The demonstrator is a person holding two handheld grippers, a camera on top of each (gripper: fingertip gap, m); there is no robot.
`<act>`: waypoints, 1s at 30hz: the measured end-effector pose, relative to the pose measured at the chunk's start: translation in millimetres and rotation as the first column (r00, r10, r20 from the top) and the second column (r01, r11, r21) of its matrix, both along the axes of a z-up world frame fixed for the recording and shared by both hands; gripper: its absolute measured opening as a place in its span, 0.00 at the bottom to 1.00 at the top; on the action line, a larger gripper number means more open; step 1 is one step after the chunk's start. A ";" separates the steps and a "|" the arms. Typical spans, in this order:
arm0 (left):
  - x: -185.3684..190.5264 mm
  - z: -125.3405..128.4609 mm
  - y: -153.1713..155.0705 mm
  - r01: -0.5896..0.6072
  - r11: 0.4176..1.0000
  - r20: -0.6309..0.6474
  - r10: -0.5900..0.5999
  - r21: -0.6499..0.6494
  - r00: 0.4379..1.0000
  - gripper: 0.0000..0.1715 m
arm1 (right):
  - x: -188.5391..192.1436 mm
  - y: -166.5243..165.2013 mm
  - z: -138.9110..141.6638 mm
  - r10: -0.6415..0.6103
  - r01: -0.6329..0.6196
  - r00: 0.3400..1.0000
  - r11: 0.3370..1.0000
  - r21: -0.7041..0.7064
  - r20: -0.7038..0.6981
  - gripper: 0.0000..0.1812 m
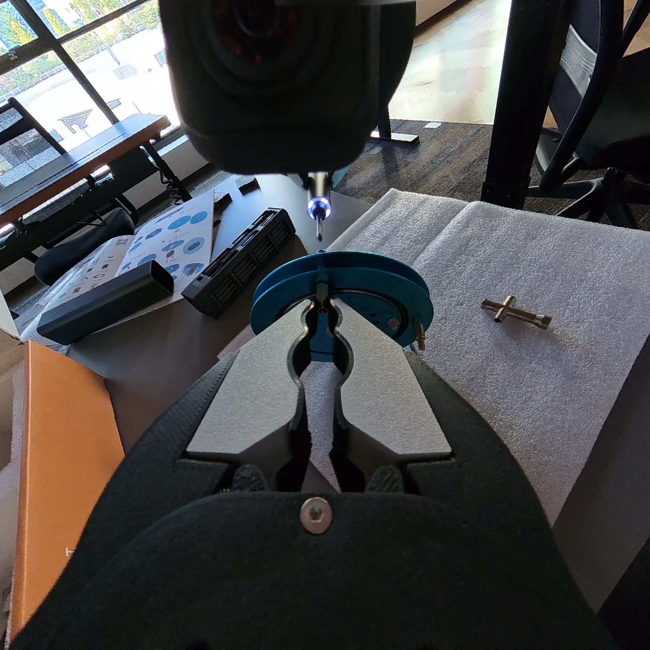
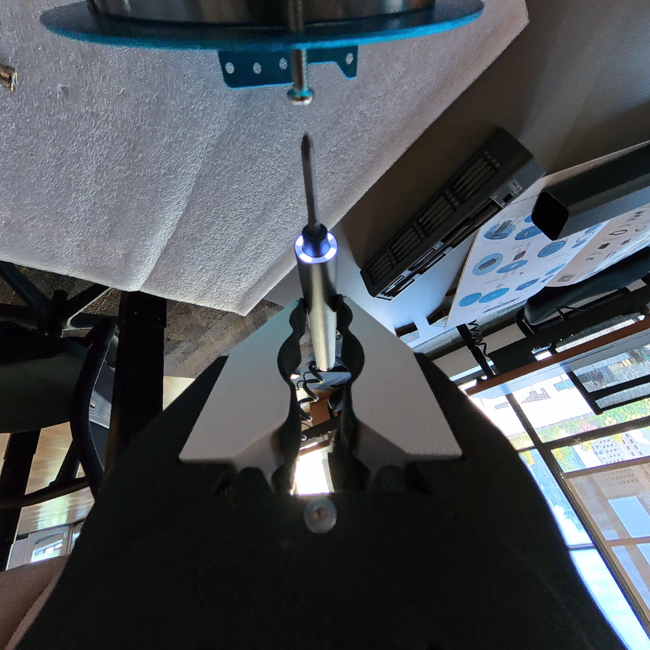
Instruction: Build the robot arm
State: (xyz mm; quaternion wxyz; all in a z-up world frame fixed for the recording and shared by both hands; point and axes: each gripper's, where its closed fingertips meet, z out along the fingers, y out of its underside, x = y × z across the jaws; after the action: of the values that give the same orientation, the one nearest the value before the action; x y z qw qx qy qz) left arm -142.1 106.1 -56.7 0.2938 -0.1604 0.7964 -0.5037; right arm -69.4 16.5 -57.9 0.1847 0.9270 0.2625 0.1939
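Observation:
A blue two-disc assembly with brass standoffs stands on edge over the white foam mat. My left gripper is shut on one brass standoff between the discs. My right gripper is shut on a silver electric screwdriver with a lit ring. Its bit points at a screw that sticks out of the blue plate, with a small gap between them. In the left wrist view the screwdriver hangs just above the disc rim, under the right gripper's dark body.
A metal cross wrench lies on the foam to the right. A black bit case, a dark sleeve and an instruction sheet lie at the left. An orange box sits near left. A table leg and chair stand behind. My hands' fingertips stand some 12 cm from each other. Between my right fingertips and the black bit case there is roughly 15 cm. Look for it in the right wrist view too.

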 end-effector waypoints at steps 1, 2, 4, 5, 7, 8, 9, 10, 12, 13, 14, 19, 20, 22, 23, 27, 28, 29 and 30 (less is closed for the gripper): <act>0.0 0.1 -0.1 0.000 1.000 0.000 0.000 -0.001 1.000 0.02 | -1.3 0.2 1.0 0.000 0.000 1.000 1.000 -0.005 0.003 0.09; 0.0 0.1 -0.1 -0.001 1.000 0.000 0.001 -0.002 1.000 0.02 | -2.5 0.6 1.9 0.000 0.000 1.000 1.000 -0.007 0.005 0.09; -0.2 0.0 -0.2 -0.001 1.000 0.001 0.001 -0.004 1.000 0.02 | -2.8 2.1 4.0 -0.002 0.002 1.000 1.000 -0.007 0.020 0.09; -0.5 0.0 -0.3 -0.001 1.000 0.001 0.001 -0.005 1.000 0.02 | -2.7 2.2 4.8 -0.001 0.001 1.000 1.000 -0.013 0.027 0.09; -0.9 0.0 -0.3 -0.001 1.000 0.000 0.001 -0.009 1.000 0.02 | -1.7 2.0 5.9 -0.002 0.003 0.999 1.000 -0.025 0.046 0.09; -1.0 0.0 -0.1 -0.002 1.000 0.001 0.002 -0.011 1.000 0.02 | -1.2 2.0 6.3 0.000 0.002 0.998 1.000 -0.031 0.057 0.09; -1.0 -0.1 0.0 -0.003 1.000 0.001 0.003 -0.012 1.000 0.02 | -0.4 1.9 6.6 0.003 -0.001 0.998 0.999 -0.038 0.070 0.09; -1.1 -0.1 0.1 -0.003 1.000 0.001 0.003 -0.013 1.000 0.02 | 0.2 1.7 6.7 0.006 -0.003 0.997 0.999 -0.046 0.082 0.09; -1.1 -0.1 0.4 -0.003 1.000 0.000 0.003 -0.017 1.000 0.02 | -0.5 2.3 5.6 0.012 -0.007 0.996 0.998 -0.057 0.089 0.09; -1.3 -0.1 0.4 -0.003 1.000 0.000 0.003 -0.019 1.000 0.02 | -1.2 2.1 4.7 0.012 -0.006 0.996 0.998 -0.064 0.088 0.09; -1.3 -0.1 0.3 -0.002 1.000 0.000 0.002 -0.020 1.000 0.02 | -1.5 2.1 3.9 0.010 -0.004 0.996 0.998 -0.069 0.089 0.09; -1.1 0.3 -1.5 0.003 1.000 0.003 -0.003 -0.021 1.000 0.02 | -1.3 2.5 2.0 0.010 -0.001 0.995 0.996 -0.093 0.098 0.09; -1.2 0.4 -1.8 0.005 1.000 0.004 -0.004 -0.020 1.000 0.02 | -1.2 2.5 1.8 0.010 -0.001 0.995 0.995 -0.096 0.099 0.09; -1.3 0.4 -1.7 0.006 1.000 0.004 -0.006 -0.020 1.000 0.02 | -1.0 2.8 1.3 0.011 -0.001 0.995 0.995 -0.098 0.098 0.09; -1.3 0.3 -1.5 0.006 1.000 0.004 -0.006 -0.021 1.000 0.02 | -1.6 2.7 1.1 0.010 0.000 0.995 0.995 -0.100 0.095 0.09; -1.6 0.3 -1.4 0.008 1.000 0.004 -0.008 -0.022 1.000 0.02 | -1.8 4.3 2.4 0.013 -0.003 0.995 0.995 -0.100 0.098 0.09; -1.6 0.4 -1.5 0.009 1.000 0.005 -0.008 -0.023 1.000 0.02 | -1.2 4.2 2.5 0.013 -0.002 0.995 0.995 -0.103 0.100 0.09; -1.7 0.4 -1.7 0.009 1.000 0.005 -0.009 -0.025 1.000 0.02 | -1.0 4.0 2.3 0.013 -0.002 0.995 0.994 -0.105 0.101 0.09; -1.8 0.5 -1.6 0.009 1.000 0.005 -0.009 -0.026 1.000 0.02 | -0.8 3.7 2.0 0.013 -0.002 0.995 0.994 -0.108 0.102 0.09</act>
State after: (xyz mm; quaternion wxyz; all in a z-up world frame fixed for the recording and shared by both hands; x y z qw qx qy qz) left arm -143.9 104.5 -56.2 0.2912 -0.1594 0.7897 -0.5159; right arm -70.3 20.2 -55.9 0.2468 0.9036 0.2663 0.2273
